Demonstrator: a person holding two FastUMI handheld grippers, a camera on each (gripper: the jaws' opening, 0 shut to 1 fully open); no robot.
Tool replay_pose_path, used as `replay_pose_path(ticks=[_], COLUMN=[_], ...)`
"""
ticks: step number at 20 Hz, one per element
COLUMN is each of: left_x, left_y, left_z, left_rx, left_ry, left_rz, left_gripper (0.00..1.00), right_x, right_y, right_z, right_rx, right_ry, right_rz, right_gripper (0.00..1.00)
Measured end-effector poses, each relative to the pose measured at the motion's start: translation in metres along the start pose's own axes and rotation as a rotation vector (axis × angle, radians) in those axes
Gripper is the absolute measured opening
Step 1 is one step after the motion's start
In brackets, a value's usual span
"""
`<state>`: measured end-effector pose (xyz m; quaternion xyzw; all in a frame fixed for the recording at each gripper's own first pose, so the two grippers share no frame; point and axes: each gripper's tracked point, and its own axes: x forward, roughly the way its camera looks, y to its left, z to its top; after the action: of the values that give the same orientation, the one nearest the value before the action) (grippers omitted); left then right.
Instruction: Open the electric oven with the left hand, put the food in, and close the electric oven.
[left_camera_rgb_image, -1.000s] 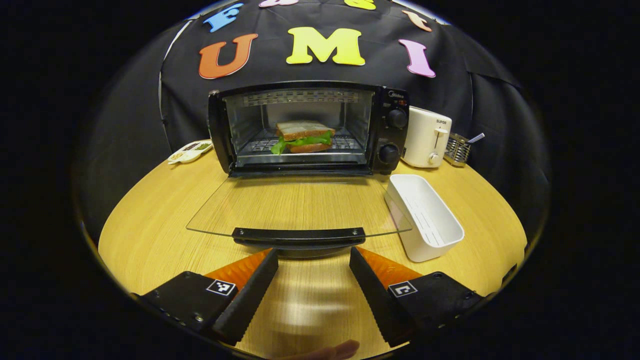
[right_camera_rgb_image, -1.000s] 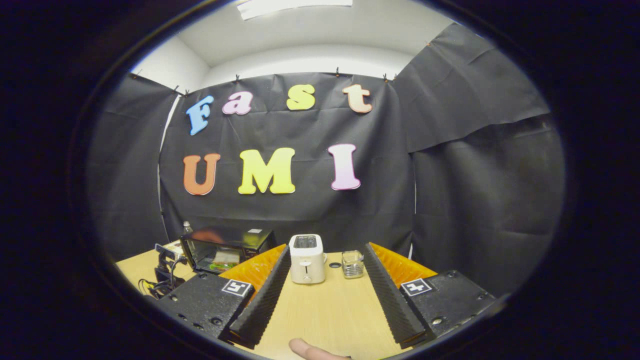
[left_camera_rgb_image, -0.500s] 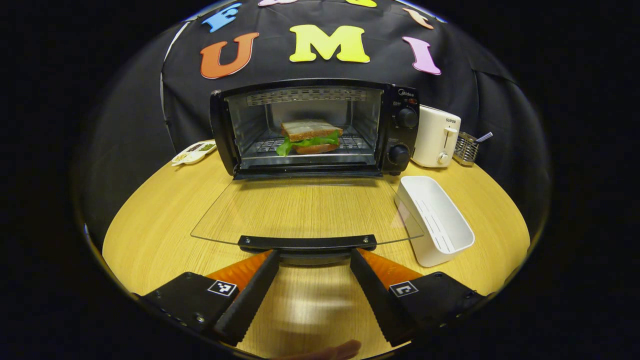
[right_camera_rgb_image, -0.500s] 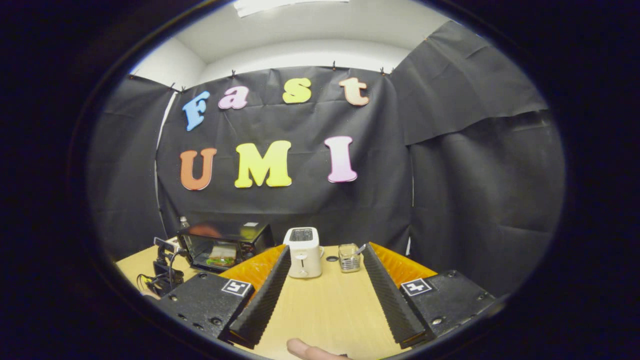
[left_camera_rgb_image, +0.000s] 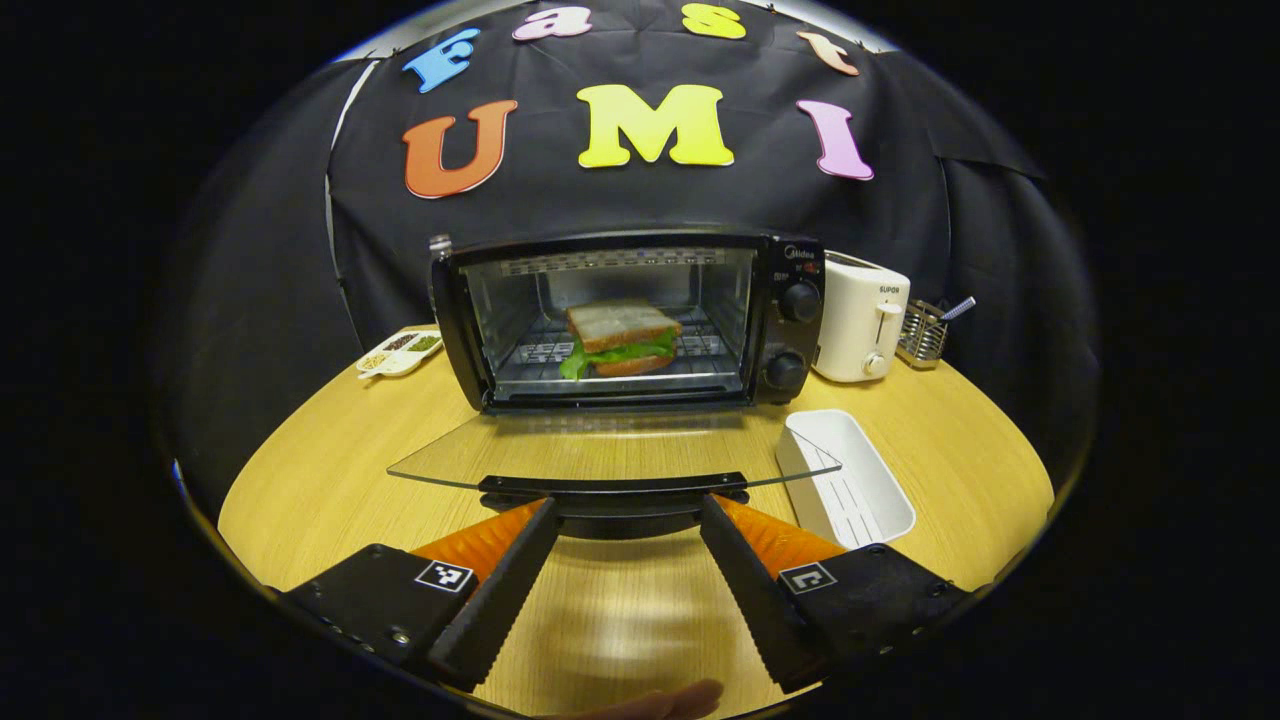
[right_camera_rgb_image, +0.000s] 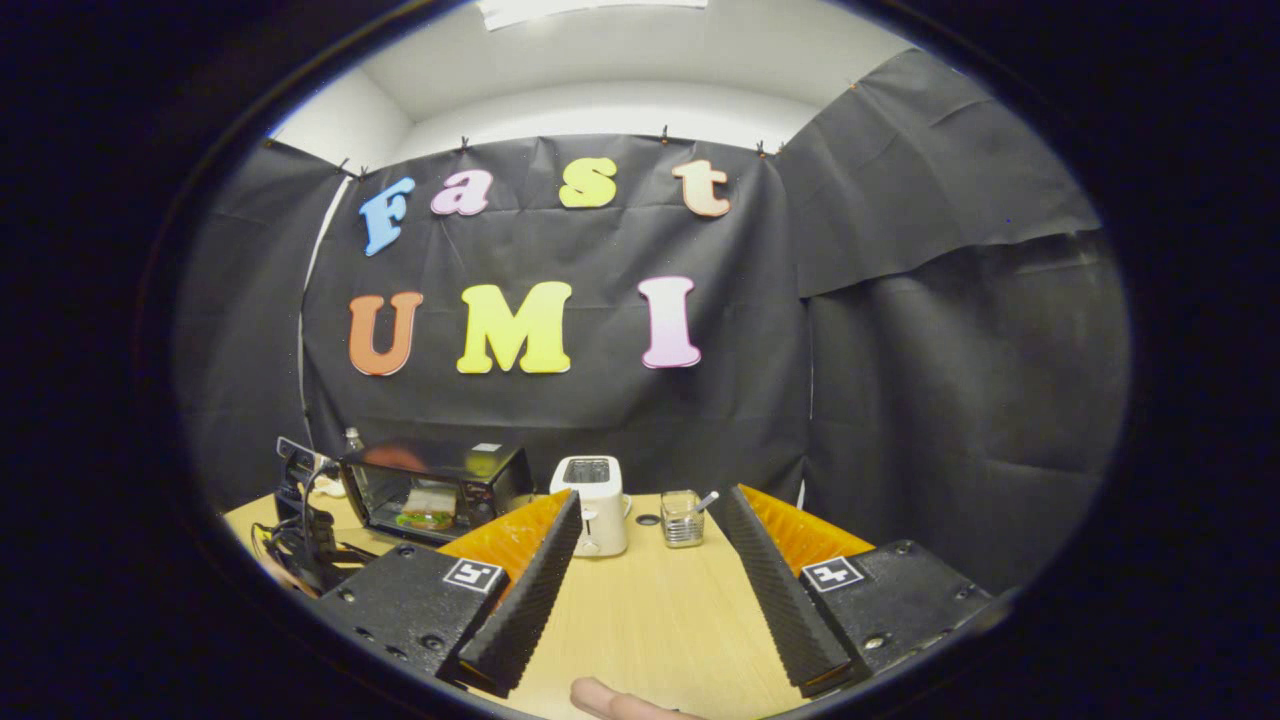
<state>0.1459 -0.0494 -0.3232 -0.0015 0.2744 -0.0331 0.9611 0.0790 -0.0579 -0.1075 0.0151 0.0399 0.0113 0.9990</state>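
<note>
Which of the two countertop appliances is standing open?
The black electric oven: its glass door hangs down with the sandwich inside. The white toaster beside it has no door.

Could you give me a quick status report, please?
Left gripper open at the black oven door handle. Right gripper open, holding nothing. Sandwich inside the black electric oven, glass door down.

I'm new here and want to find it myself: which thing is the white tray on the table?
Start at the black electric oven with its glass door folded down. Right of that door, on the wooden table, lies a long white tray. Unlike the upright white toaster behind it, it is low, open-topped and empty.
</note>
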Motion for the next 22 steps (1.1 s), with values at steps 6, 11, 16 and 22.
replay_pose_path(ticks=[6, 11, 16, 22], left_x=[-0.001, 0.002, 0.011, 0.032], left_y=[0.003, 0.005, 0.007, 0.022], left_z=[0.028, 0.057, 0.1, 0.136], left_rx=[0.005, 0.047, 0.019, -0.022], left_ry=[-0.06, -0.127, -0.203, -0.282], left_rz=[0.011, 0.032, 0.029, 0.06], left_gripper=[0.96, 0.98, 0.97, 0.95], right_x=[-0.002, -0.004, -0.007, -0.011], right_y=[0.0, -0.004, -0.01, -0.013], right_z=[-0.001, -0.003, -0.004, -0.002], right_rx=[-0.006, -0.006, -0.023, -0.011], right_ry=[0.004, 0.006, -0.003, -0.011], right_rz=[0.006, -0.002, -0.023, -0.026], right_gripper=[0.94, 0.94, 0.94, 0.94])
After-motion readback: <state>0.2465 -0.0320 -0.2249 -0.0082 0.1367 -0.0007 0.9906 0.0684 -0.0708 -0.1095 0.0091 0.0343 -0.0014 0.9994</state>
